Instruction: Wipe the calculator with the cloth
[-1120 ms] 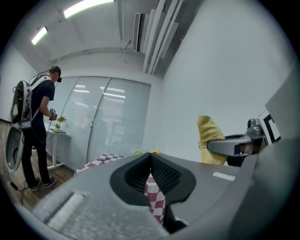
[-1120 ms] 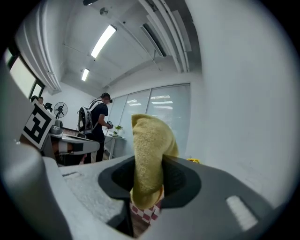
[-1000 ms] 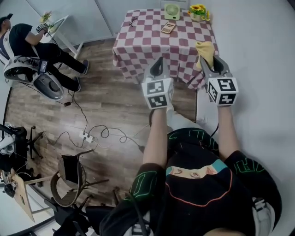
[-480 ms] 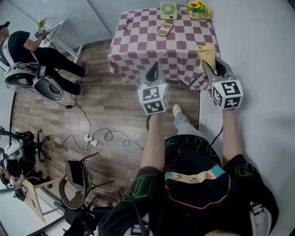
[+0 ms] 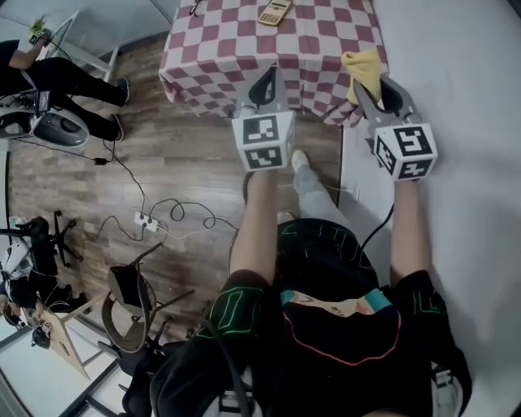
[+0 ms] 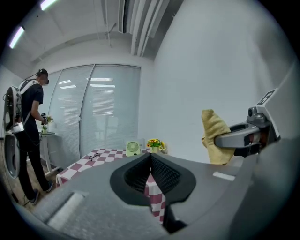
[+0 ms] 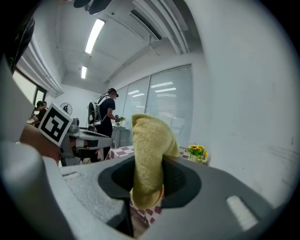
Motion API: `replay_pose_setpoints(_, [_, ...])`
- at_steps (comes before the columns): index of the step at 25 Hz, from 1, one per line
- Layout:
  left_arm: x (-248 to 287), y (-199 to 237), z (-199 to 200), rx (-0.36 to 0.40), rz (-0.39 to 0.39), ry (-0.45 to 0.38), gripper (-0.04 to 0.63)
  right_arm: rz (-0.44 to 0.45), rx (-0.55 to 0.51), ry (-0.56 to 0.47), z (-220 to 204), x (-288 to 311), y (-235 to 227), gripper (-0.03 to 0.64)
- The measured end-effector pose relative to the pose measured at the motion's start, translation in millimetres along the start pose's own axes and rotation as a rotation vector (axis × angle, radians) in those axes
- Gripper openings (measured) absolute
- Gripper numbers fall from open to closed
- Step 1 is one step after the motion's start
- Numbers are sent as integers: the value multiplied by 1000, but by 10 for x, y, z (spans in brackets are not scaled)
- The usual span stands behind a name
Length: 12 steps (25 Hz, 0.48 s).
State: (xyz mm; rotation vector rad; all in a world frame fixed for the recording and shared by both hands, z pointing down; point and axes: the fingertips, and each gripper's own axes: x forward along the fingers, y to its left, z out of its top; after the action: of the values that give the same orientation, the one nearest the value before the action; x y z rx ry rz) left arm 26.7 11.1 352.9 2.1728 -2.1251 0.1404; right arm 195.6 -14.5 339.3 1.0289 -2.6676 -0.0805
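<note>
Clamped in the right gripper [image 5: 373,88], a floppy yellow terry cloth [image 5: 363,67]; pinched together on nothing, the left gripper [image 5: 267,81]. Beyond, toward the far edge of the red-and-white checked counter [image 5: 326,41], a beige pocket calculator [image 5: 274,10]. Likely to skid across the counter if wiped without steadying.

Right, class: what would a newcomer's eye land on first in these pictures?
Probably the yellow cloth, pinched upright in the right claw. Beyond it stands the red-and-white checked table, with the calculator lying on it at the head view's top edge. The left claw is shut and empty.
</note>
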Motion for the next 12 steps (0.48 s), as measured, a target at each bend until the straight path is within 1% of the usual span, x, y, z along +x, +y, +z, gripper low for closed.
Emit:
replay_pose_setpoints(3, [111, 200, -1, -7, 20, 3, 11, 6, 49, -7, 14, 283, -5, 129])
replay_pose_setpoints(6, [246, 373, -139, -37, 42, 42, 11, 4, 97, 8, -60, 557, -68, 129])
replay_pose_setpoints(8, [408, 484, -207, -45, 49, 66, 11, -2, 132, 19, -121, 776, -161, 129])
replay_pose_setpoints(12, [811, 749, -196, -36, 53, 77, 11, -5, 193, 22, -149, 1308, -322, 129])
